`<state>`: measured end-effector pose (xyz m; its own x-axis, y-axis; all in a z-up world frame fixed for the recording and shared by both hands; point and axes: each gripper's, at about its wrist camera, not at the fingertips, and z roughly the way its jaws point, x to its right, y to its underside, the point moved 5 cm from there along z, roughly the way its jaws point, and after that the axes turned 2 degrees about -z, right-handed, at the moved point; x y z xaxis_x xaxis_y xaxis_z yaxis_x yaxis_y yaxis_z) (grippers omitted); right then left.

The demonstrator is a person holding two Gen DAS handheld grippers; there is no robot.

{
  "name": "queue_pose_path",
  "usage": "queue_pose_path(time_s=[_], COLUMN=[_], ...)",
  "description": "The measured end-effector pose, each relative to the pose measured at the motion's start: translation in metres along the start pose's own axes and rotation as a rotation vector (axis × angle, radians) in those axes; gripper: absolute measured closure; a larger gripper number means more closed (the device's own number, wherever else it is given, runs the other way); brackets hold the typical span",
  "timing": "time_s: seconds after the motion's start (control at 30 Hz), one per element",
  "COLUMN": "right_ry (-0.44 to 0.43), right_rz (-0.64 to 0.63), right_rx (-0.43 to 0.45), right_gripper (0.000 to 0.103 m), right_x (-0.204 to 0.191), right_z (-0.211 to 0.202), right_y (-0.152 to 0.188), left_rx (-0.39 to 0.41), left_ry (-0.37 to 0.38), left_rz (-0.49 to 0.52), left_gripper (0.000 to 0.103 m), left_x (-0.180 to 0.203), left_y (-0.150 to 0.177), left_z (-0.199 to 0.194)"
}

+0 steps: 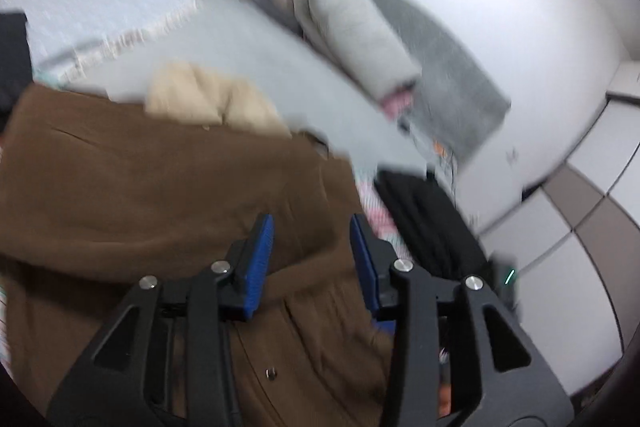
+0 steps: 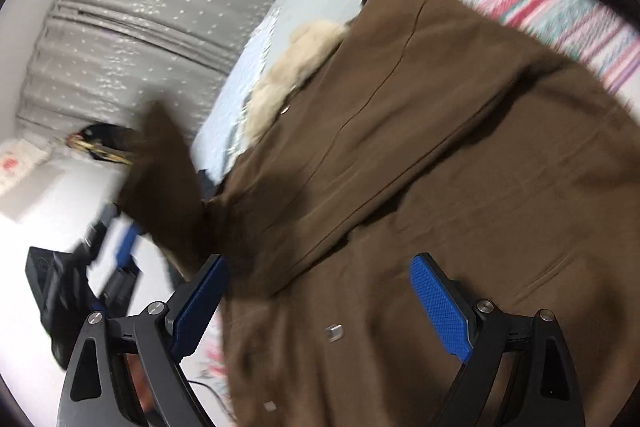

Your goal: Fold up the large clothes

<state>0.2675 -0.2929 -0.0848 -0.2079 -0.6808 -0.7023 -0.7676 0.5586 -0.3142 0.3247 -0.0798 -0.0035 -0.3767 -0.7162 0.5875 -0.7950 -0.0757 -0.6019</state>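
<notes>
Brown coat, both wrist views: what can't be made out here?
- Left wrist: brown coat hem cut off by the bottom edge and the left gripper.
- Right wrist: its sleeve smeared by motion blur; what lifts it is unclear.
- Right wrist: the snaps are too blurred to read; the right gripper hovers open.

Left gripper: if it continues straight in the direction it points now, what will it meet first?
Most likely the brown coat lying under and ahead of the open left gripper. The picture is blurred, so depth is uncertain.
</notes>
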Motion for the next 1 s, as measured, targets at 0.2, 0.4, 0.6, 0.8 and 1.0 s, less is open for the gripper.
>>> queue_pose_path(time_s=[0.2, 0.4, 0.6, 0.8, 1.0], right_ry=[0.004, -0.032, 0.108, 0.191, 0.244], right_rz=[-0.015, -0.118, -0.344, -0.471, -0.543], right_rx=[-0.032, -0.040, -0.064, -0.049, 0.117], right_gripper=[0.010, 0.010, 0.042, 0.089, 0.089], right_x=[0.002, -0.024, -0.043, -0.050, -0.059], right_z=[0.009, 0.042, 0.096, 0.108, 0.061], right_y=[-0.002, -0.011, -0.006, -0.008, -0.032], left_rx=[0.014, 0.086, 0.039, -0.013, -0.049], left_ry=[-0.058, -0.255, -0.420, -0.612, -0.728], left_rz=[-0.147, -0.117, -0.075, -0.063, -0.088], left_gripper=[0.058, 0.045, 0.045, 0.045, 0.045], left_x=[-0.047, -0.093, -0.145, -0.187, -0.217], left_y=[0.004, 0.029, 0.063, 0.056, 0.054], left_z=[-0.040, -0.112, -0.100, -0.083, -0.066])
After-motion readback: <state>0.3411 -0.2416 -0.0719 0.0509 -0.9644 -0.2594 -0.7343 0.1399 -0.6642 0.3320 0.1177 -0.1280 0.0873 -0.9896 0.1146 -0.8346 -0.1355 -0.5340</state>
